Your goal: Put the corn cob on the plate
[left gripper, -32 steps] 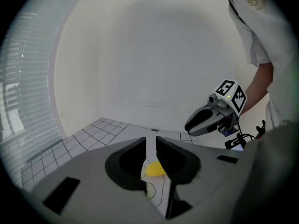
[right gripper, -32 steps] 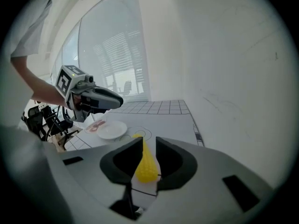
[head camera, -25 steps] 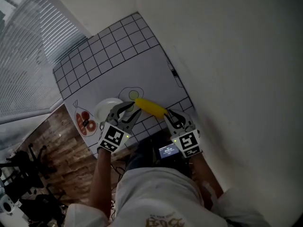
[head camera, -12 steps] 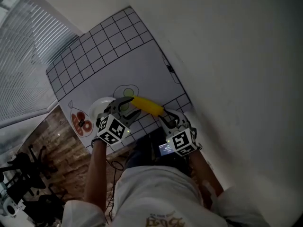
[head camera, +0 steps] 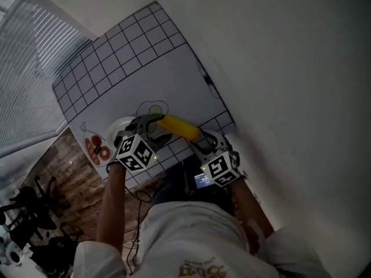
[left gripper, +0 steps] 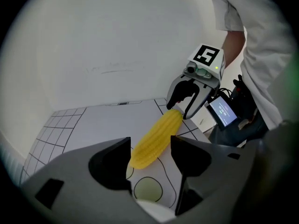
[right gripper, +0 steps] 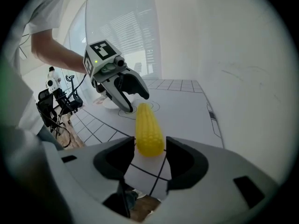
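1. On the gridded white mat in front of you, the corn cob lies flat, stretched between your two grippers
2. Your left gripper points down at one end of the cob; its jaws have just been opening and now stand spread
3. In the left gripper view the tapered tip of the cob sits between those jaws with a gap showing on the right side, so nothing is pinched
4. Your right gripper points down at the opposite end; its jaws have just been opening too and stand spread
5. In the right gripper view the blunt end of the cob sits in the gap between the jaws, with clear space at both sides
6. The cob's left end rests at the edge of the printed fried egg outline on the mat
7. The white plate sits on the mat just beyond your left gripper, towards the mat's left edge; the cob is not on it and is apart from it
8. A red printed picture lies at the mat's edge beside the plate; too small to tell what it shows
9. A small lit screen sits at your waist, just below the right gripper's marker cube
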